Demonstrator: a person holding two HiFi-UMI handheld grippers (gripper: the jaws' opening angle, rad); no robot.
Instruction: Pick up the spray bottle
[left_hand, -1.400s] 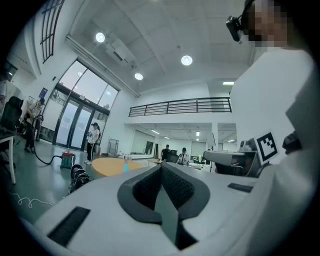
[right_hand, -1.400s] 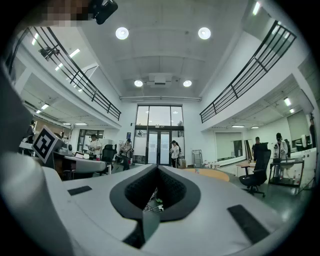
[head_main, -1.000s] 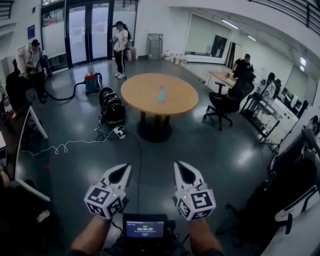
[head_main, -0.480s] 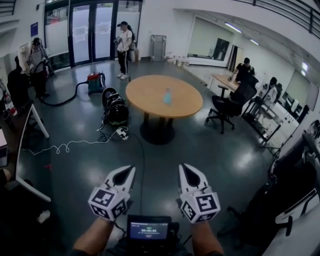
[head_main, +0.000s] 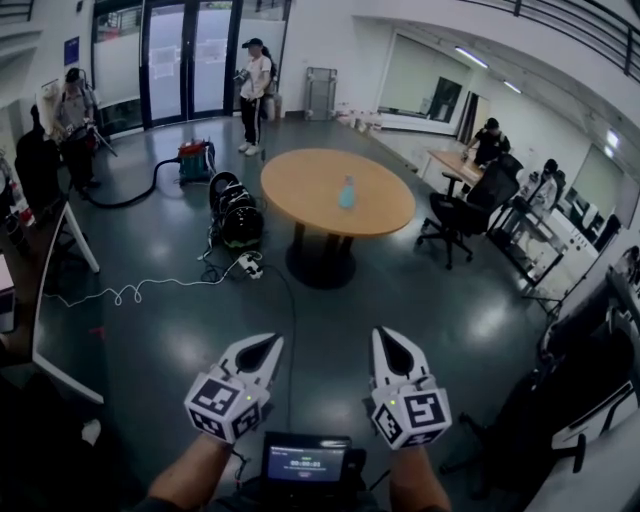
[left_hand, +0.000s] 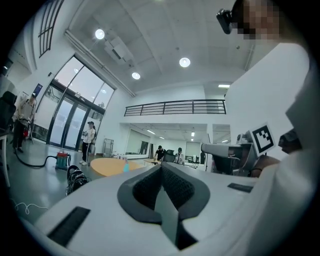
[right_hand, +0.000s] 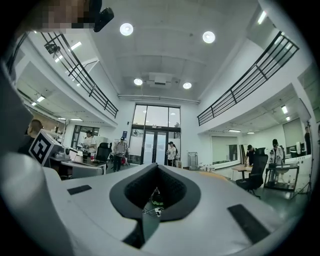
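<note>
- Closest thing was a little screen unit (head_main: 306, 463), sitting just behind the grippers, right between the two wrists.
- The left gripper (head_main: 268, 346) had its jaws pressed together with nothing in them. Its own view showed the dark pads meeting, no gap.
- Same deal for the right gripper (head_main: 388, 340): jaws together and empty. The two sat side by side with a gap between them, both pointed level out over the floor (head_main: 330, 320).
- Further out, off to the left of the left gripper, a white cable (head_main: 130, 293) squiggled across the floor toward a power strip (head_main: 248, 265).
- Well ahead of both, roughly on the line between them, was a round wooden table (head_main: 300, 185). The spray bottle (head_main: 347, 192), pale blue, stood upright near the middle of the top, well apart from either gripper.
- Some black bags (head_main: 238, 215) were piled just beside the table on the left gripper's side, and an office chair (head_main: 455, 215) was off on the right gripper's side.
- Farthest back on the left: a red vacuum (head_main: 195, 160), and a person (head_main: 255, 95) standing by the glass doors (head_main: 180, 60).
</note>
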